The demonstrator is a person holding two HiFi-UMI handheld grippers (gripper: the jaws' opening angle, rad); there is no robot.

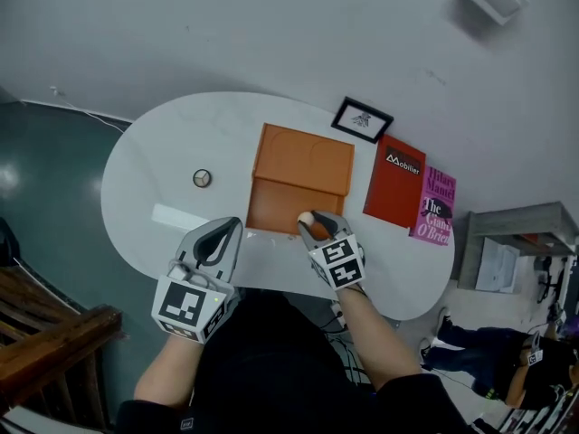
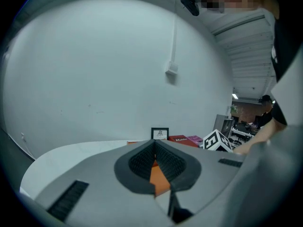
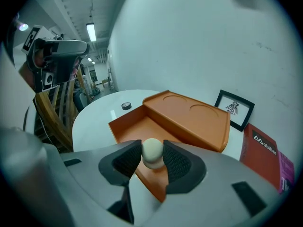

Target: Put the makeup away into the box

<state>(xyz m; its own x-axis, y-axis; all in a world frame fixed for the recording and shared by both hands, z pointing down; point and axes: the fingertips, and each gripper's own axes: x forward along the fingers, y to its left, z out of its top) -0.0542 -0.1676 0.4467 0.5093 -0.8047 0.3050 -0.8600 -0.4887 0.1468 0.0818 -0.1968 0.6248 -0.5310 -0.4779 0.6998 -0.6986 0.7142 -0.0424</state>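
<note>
An orange box (image 1: pixel 271 208) stands open mid-table, its lid (image 1: pixel 306 158) folded back. My right gripper (image 1: pixel 313 222) is shut on a cream egg-shaped makeup sponge (image 1: pixel 306 218) and hangs over the near edge of the box's tray. In the right gripper view the sponge (image 3: pixel 152 150) sits between both pads, with the tray (image 3: pixel 135 126) just beyond. A small round black compact (image 1: pixel 202 178) lies on the table left of the box. My left gripper (image 1: pixel 236 225) hovers at the table's near edge, left of the box, fingertips together and nothing held.
A black picture frame (image 1: pixel 362 119), a red book (image 1: pixel 394 181) and a pink book (image 1: pixel 435 206) lie right of the box on the white oval table (image 1: pixel 163 143). Dark wooden furniture (image 1: pixel 50 333) stands lower left; a grey stand (image 1: pixel 511 242) at the right.
</note>
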